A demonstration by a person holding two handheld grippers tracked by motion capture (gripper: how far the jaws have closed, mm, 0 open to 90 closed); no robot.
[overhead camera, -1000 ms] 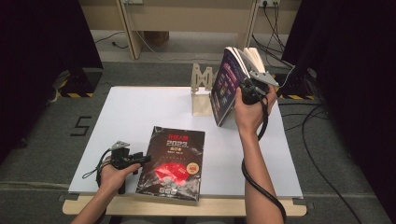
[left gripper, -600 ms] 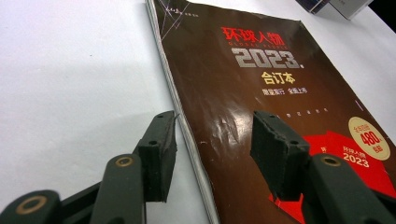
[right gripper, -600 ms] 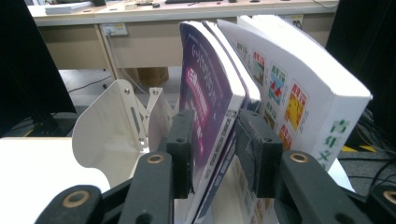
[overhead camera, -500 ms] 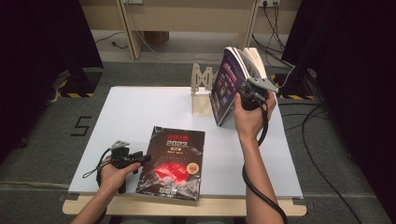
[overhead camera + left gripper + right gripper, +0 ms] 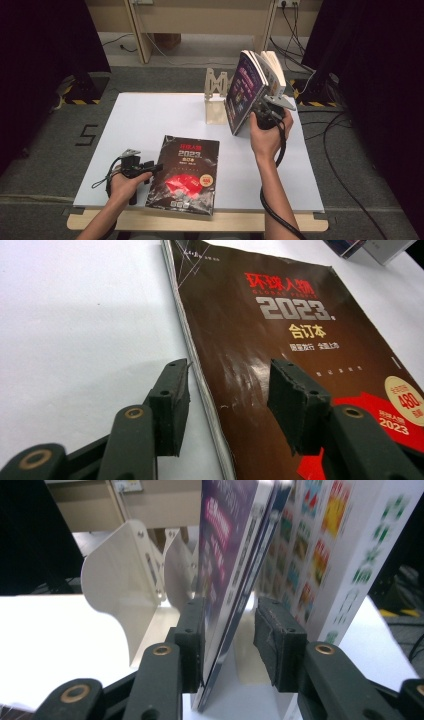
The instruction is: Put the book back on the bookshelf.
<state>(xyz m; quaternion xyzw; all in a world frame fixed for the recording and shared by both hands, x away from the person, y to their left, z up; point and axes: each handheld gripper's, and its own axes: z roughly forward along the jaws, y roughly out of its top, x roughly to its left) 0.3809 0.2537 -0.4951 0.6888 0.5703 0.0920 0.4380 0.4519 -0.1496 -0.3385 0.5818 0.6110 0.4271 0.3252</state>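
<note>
Dark magazine, flat at the desk's near edge: "环球人物", "2023", "合订本" and a "480" badge are read. Its spine is straddled by the left gripper, fingers apart. Purple-covered book, stood in the white rack near the far edge with others, lies between the right gripper's fingers, just opening, one finger touching.
</note>
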